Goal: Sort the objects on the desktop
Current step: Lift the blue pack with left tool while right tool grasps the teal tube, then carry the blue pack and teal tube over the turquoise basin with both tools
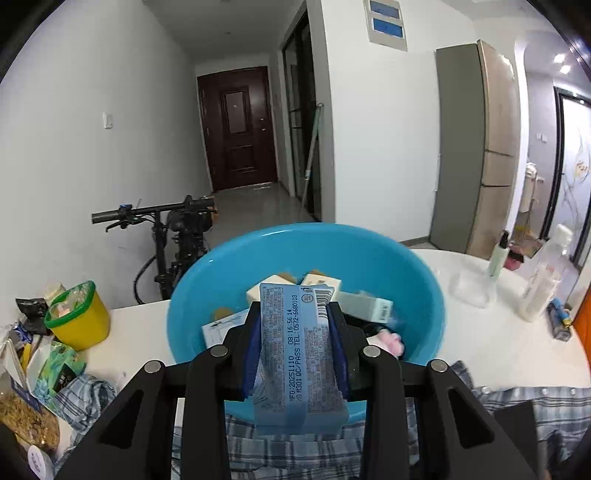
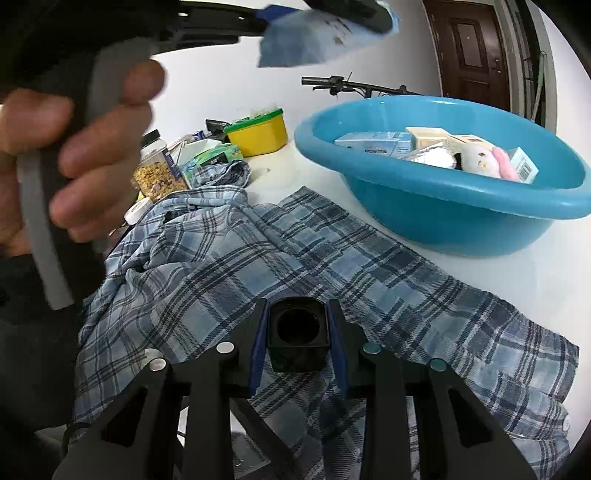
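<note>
while the left gripper (image 1: 293, 332) fills the lower middle of the left wrist view, its blue-padded jaws are closed narrowly on a blue printed packet (image 1: 295, 354), which stands lengthwise between them with its far end over the blue basin (image 1: 192, 295). that basin sits on the white table (image 1: 491, 343) at centre frame and already contains several small boxes (image 1: 280, 286) and a pink and white soft toy (image 1: 389, 341). to the left of the basin stands a yellow tub (image 1: 79, 317) with a green rim, and at right a clear bottle (image 1: 543, 277) and a pump bottle (image 1: 498, 256). a plaid shirt (image 1: 295, 450) lies along the bottom of the frame.

in the right wrist view, the right gripper (image 2: 298, 332) at lower centre is clamped almost fully closed on a small black cube-shaped holder (image 2: 298, 336) with a round hole in its face, held above the plaid shirt (image 2: 258, 266). the basin (image 2: 461, 225) is at the upper right. a hand (image 2: 74, 155) gripping a grey handle takes up the upper left, and the left gripper (image 2: 325, 14) with its blurred packet (image 2: 314, 40) crosses the top edge.
</note>
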`<state>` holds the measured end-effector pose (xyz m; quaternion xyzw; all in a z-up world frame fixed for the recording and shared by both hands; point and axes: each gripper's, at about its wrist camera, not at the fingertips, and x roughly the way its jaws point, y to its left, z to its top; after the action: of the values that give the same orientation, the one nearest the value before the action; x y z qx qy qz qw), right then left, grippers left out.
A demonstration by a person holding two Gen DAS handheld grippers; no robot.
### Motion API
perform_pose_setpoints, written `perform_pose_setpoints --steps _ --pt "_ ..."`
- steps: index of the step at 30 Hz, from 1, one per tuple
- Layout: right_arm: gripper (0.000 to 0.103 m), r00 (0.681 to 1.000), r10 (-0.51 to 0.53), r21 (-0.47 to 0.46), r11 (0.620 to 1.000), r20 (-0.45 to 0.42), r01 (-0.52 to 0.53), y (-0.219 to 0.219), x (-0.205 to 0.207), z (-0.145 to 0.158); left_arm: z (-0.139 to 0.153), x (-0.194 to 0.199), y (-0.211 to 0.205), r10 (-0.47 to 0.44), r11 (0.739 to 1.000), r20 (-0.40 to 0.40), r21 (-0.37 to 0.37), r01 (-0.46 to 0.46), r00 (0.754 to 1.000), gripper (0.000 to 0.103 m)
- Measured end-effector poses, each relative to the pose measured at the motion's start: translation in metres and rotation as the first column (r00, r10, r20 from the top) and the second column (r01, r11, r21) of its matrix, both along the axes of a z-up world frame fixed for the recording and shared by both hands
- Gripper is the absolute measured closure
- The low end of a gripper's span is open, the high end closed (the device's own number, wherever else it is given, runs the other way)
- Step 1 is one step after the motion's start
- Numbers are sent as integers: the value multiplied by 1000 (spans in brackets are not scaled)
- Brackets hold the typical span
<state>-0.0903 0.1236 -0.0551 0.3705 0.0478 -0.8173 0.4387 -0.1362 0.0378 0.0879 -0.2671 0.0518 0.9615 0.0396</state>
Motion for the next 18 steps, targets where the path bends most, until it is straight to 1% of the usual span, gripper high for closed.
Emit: perform_pose_setpoints --steps 8,10,11,15,18 --pt "74 1000 4 -1 1000 -4 -4 0 0 -1 -7 -7 -18 8 1000 31 29 -9 999 68" --pt "74 1000 4 -3 1000 -9 -4 2 1 0 -5 -6 -20 18 1000 29 15 -18 999 68" --pt "74 1000 1 -3 1000 -19 -1 2 2 2 -3 -4 -21 20 1000 21 11 -20 1000 68" --pt "74 999 10 -19 1000 -33 -10 6 4 10 3 -1 -25 4 999 19 36 -5 1000 68" --pt "74 998 -24 -33 999 -59 23 14 3 18 4 -1 -29 7 999 23 51 -8 1000 68"
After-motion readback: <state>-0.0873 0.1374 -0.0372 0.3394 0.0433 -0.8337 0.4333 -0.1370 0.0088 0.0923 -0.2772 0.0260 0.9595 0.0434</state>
